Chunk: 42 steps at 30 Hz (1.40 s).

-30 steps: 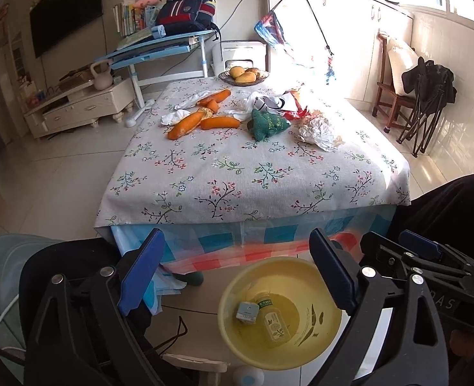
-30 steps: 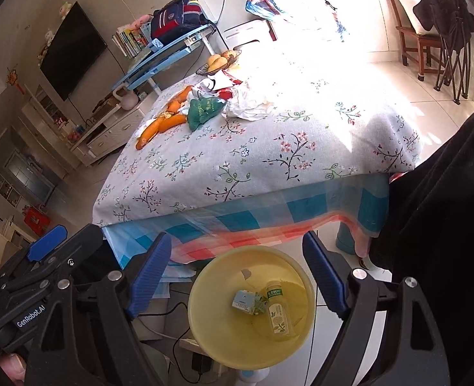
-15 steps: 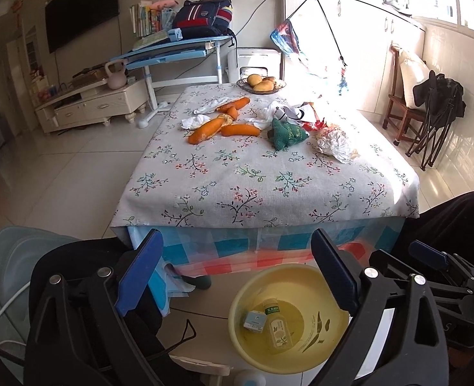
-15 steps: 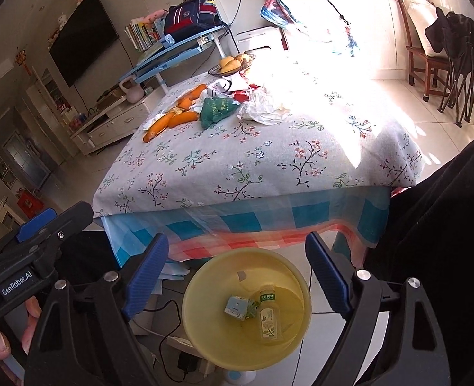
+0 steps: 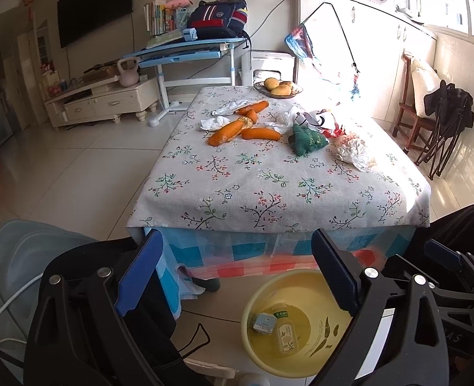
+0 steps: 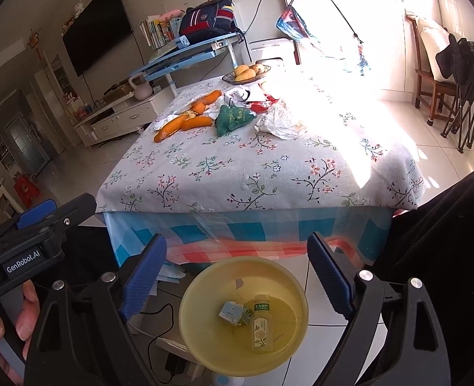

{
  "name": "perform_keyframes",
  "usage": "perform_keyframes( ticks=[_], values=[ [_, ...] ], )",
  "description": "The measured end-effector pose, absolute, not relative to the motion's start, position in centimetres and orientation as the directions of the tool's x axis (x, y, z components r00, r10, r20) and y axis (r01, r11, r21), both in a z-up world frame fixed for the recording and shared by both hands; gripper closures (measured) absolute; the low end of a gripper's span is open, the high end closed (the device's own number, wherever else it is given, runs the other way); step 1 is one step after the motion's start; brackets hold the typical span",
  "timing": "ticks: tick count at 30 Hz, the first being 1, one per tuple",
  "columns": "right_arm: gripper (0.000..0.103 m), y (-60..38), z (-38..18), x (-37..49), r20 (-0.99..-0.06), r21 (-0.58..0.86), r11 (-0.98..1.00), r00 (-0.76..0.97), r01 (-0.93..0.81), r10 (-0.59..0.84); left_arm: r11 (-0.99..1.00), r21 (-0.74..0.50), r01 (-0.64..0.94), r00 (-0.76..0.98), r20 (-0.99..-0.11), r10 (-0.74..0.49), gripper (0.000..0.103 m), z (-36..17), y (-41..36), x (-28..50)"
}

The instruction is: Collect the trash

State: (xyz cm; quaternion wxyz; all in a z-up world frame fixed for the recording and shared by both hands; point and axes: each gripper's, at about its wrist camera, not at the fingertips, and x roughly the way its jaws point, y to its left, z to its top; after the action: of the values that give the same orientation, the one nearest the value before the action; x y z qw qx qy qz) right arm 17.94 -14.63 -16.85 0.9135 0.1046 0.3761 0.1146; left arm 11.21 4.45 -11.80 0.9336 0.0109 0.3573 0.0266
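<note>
**Both grippers back off from the basin, next pick lies up on the table**

Big change vs 1 s ago: both views now show more of the table and less of the basin, so the grippers have pulled up and back a bit. Right gripper has rolled too; the table sits straighter in its view than before. Its jaws are opening, nothing between them. Left gripper hangs released, jaws wide, empty.

What that means, I reckon: the drop is done and the pair is resetting for the next pick.

Where the trash sits: basin is low between the right jaws, and just under the inner jaw in the left view. Rest of the trash is far ahead of both jaws, at the far end of the table.

Count:
- Basin: 1 bottle, 1 small box, 1 paper scrap on the wall.
- Table: 4 carrots approx, 1 maybe cut short; 1 green plush; 1 crumpled wrapper; 2-3 white tissues, hard to split; a heap of white and red packaging, can't count.
- 1 fruit bowl, 3 fruits showing, prob not trash.
</note>
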Motion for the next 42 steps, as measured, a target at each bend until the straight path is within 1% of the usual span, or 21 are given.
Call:
perform_keyframes(
  ticks=[8,15,26,28,30,34,35,36,39,42],
  values=[
    [0.017,-13.2,-16.2,20.2,-0.656,0.256,0.951,0.691,-0.176,0.304,0.996,0.043,-0.073,0.740,-0.667,0.083,0.013,-11.8,5.9,13.3],
    [0.017,-12.6,-16.3,26.1,-0.681,0.241,0.954,0.668,-0.181,0.299,0.993,0.036,-0.117,0.736,-0.667,0.111,0.012,-11.6,8.0,15.7],
    [0.017,-12.8,-19.2,37.7,-0.778,0.181,0.972,0.583,-0.149,0.234,0.982,0.003,-0.188,0.726,-0.674,0.141,0.010,-11.8,10.7,20.3],
    [0.014,-12.6,-19.3,39.2,-0.780,0.155,0.975,0.585,-0.162,0.221,0.982,0.004,-0.191,0.722,-0.677,0.143,0.010,-11.9,10.8,21.1],
    [0.013,-12.4,-19.4,40.7,-0.784,0.134,0.976,0.585,-0.169,0.209,0.982,0.010,-0.190,0.719,-0.679,0.146,0.010,-12.0,10.9,21.9],
    [0.008,-12.1,-19.7,43.9,-0.789,0.111,0.977,0.581,-0.184,0.199,0.982,0.029,-0.188,0.715,-0.681,0.157,0.010,-12.3,11.1,23.3],
    [0.006,-12.0,-19.7,44.7,-0.798,0.124,0.976,0.567,-0.179,0.205,0.981,0.033,-0.189,0.715,-0.680,0.161,0.010,-12.3,11.3,23.6],
    [0.006,-11.9,-19.6,45.2,-0.788,0.123,0.975,0.578,-0.186,0.210,0.981,0.035,-0.191,0.715,-0.679,0.164,0.010,-12.4,11.4,23.8],
    [0.006,-11.1,-20.3,47.4,-0.817,0.075,0.973,0.546,-0.217,0.185,0.979,0.033,-0.202,0.716,-0.677,0.171,0.010,-12.5,12.0,24.6],
    [0.006,-10.7,-20.5,48.4,-0.822,0.047,0.972,0.544,-0.231,0.169,0.975,0.017,-0.221,0.713,-0.679,0.173,0.009,-12.9,12.9,24.9]
  ],
)
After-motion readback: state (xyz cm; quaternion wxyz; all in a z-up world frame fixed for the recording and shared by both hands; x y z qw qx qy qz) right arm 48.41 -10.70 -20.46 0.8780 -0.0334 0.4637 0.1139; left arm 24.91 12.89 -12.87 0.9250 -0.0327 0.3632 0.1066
